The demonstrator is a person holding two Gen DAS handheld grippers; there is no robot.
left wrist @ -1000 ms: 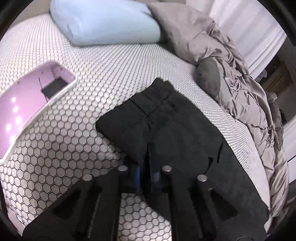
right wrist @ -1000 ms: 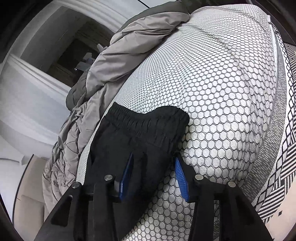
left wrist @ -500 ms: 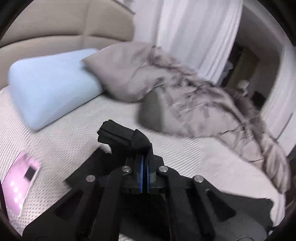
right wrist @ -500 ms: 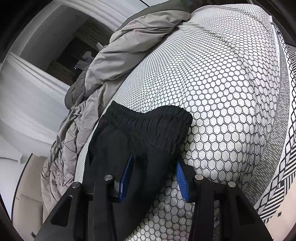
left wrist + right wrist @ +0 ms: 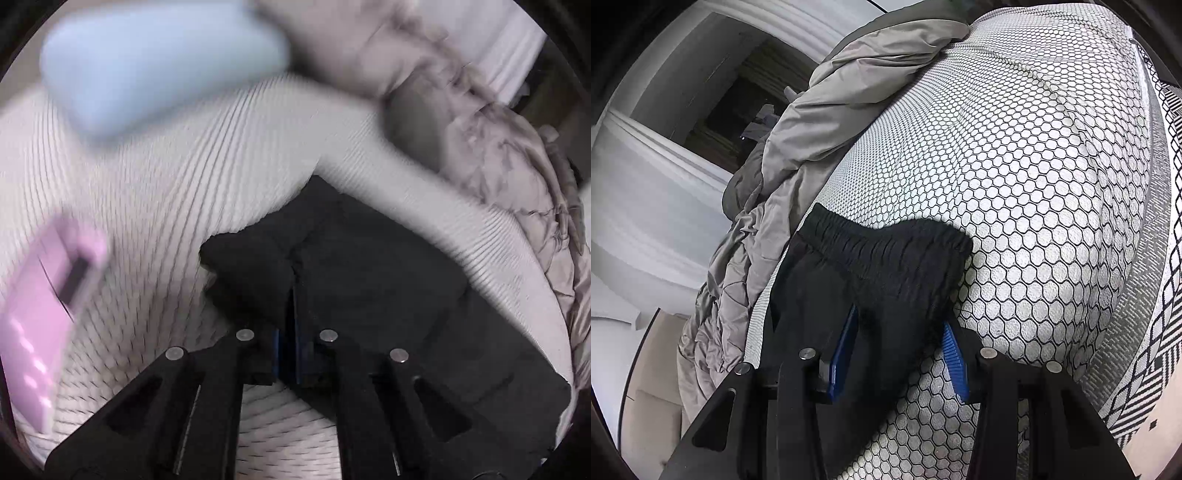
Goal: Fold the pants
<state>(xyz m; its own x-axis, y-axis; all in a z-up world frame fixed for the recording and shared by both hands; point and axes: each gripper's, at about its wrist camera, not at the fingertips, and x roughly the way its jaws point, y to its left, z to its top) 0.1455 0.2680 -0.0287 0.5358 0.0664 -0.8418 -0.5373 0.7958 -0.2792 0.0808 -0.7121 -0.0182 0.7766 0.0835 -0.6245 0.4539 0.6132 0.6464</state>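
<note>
One pair of black pants (image 5: pixel 369 280) lies on the honeycomb-patterned mattress (image 5: pixel 1034 184), its gathered elastic waistband (image 5: pixel 886 247) spread flat in the right wrist view, just beside a rumpled grey duvet (image 5: pixel 827 122). At the other end the left gripper (image 5: pixel 290 332) is clamped tight on a bunched fold of the dark cloth. The right gripper (image 5: pixel 897 354) stands wide apart, its blue pads (image 5: pixel 955 354) straddling the fabric below the waistband.
</note>
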